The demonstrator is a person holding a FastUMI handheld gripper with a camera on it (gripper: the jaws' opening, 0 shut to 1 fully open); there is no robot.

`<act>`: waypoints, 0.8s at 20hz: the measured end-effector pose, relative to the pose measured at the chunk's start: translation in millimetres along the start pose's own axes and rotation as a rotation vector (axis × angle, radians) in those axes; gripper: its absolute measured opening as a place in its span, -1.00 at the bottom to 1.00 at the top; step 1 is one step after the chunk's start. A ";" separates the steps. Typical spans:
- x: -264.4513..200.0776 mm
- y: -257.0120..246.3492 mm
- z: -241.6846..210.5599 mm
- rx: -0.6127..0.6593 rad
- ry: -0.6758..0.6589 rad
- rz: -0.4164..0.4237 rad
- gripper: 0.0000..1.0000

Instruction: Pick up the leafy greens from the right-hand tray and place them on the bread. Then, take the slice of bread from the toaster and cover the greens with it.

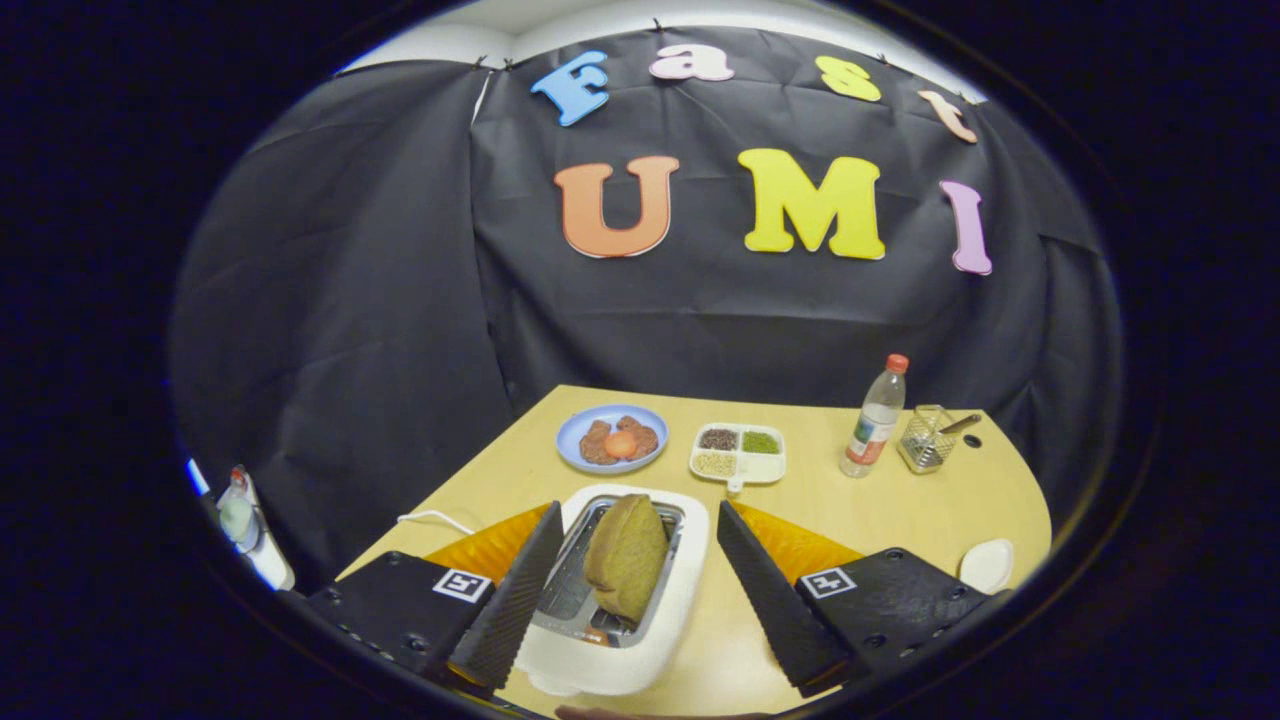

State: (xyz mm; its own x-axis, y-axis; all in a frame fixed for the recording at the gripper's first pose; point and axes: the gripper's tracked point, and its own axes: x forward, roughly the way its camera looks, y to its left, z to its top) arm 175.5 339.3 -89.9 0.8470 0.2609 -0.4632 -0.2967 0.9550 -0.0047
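The slice of bread stands on edge in the slot of the toaster, its top rising clear of the slot and leaning slightly. The toaster sits at the near edge of the table, with a thin cord trailing off from it toward the table's left edge.

The gripper hangs over the toaster with its fingers spread wide, one on each side of the toaster body, and the bread lies between them. Neither finger touches the bread, and the gripper holds nothing.

Beyond the toaster, toward the far edge of the table, lies a round plate with brown pieces of food and an orange ball in the middle. Just beside it to the right is a small divided dish with dark, green and pale grains in separate compartments. Farther right, a water bottle with a red cap stands upright, and near it, toward the far right corner, is a wire basket with a handle sticking out of it. A small pale dish rests at the right edge of the table, beside the right finger's mount.
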 end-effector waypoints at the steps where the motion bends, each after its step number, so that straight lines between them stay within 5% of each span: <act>1: 5.7 4.0 -3.5 -0.005 0.012 -0.007 0.92; 4: 19.6 10.4 -14.1 0.001 0.044 -0.037 0.85; 6: 25.1 1.7 -20.0 -0.004 0.071 -0.101 0.65; 16: 39.1 3.1 -24.0 -0.037 0.096 -0.158 -0.34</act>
State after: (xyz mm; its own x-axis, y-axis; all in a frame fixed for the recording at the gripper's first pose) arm 197.1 349.1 -129.3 0.8386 0.0920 -0.5369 -0.1815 0.9765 -0.1161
